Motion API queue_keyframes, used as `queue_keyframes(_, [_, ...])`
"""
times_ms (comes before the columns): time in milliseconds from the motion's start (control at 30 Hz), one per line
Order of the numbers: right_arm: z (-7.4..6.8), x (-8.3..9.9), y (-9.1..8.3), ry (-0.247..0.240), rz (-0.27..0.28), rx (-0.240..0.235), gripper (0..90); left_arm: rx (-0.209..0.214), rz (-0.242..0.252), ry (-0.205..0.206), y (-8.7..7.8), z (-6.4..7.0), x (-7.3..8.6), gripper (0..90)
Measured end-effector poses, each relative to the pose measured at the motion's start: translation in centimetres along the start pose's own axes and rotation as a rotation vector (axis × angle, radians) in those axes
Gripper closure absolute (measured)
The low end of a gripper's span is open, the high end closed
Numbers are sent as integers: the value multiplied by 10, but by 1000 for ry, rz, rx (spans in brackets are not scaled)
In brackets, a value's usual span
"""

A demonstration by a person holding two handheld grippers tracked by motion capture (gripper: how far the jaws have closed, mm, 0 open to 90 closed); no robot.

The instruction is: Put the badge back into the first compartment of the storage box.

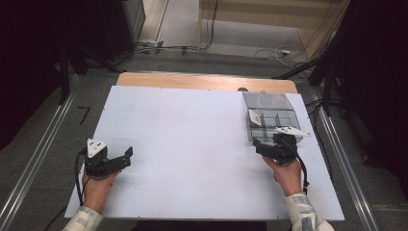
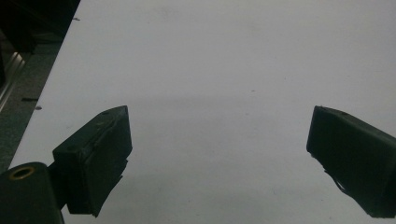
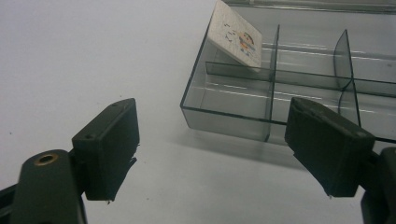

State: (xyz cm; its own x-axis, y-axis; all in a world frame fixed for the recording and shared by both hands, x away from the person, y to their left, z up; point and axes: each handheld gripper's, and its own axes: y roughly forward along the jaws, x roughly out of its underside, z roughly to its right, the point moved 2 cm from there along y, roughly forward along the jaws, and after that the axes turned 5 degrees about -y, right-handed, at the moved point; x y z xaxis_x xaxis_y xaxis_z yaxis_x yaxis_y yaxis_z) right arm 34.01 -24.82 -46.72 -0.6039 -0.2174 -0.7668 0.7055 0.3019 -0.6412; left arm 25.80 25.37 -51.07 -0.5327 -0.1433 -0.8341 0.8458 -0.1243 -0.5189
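Right hand-held gripper (image 3: 212,154): jaws spread wide, nothing between them, nothing held. It sits just short of the clear divided box (image 3: 299,88), pointing at the box's near corner. In the right gripper view the near wall of the box lies just ahead of the jaw tips, and the right jaw overlaps the box's front edge in the picture; can't tell if it touches. In the high view this same gripper (image 1: 269,147) is right at the box's near end (image 1: 272,118), the person's right hand (image 1: 287,174) behind it.

Small white card (image 3: 235,33): inside the box, ahead of and slightly left of the gripper's centreline, tilted, its lower edge resting against an inner divider, upper edge leaning toward the box's outer wall. It has a small printed mark with some colour; too small to read. The compartments nearest the gripper look empty.

Left hand-held gripper (image 2: 219,158): jaws also wide apart, holding nothing, bare white desk (image 2: 210,60) ahead of it. In the high view it (image 1: 126,156) is well apart from the box, far across the desk, left hand (image 1: 98,185) behind it.
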Motion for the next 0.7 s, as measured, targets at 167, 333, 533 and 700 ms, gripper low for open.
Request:
queue_keyframes(167, [1,4,-3,-8,5,2,161,1,1,1,0,0,0,70])
queue_keyframes(333, [3,6,-7,-4,10,5,160,2,2,1,-1,0,0,69])
queue_keyframes(533, [5,9,-10,-5,9,7,160,2,3,1,-1,0,0,70])
queue_keyframes(700, [8,12,-15,-3,12,12,160,2,3,1,-1,0,0,70])
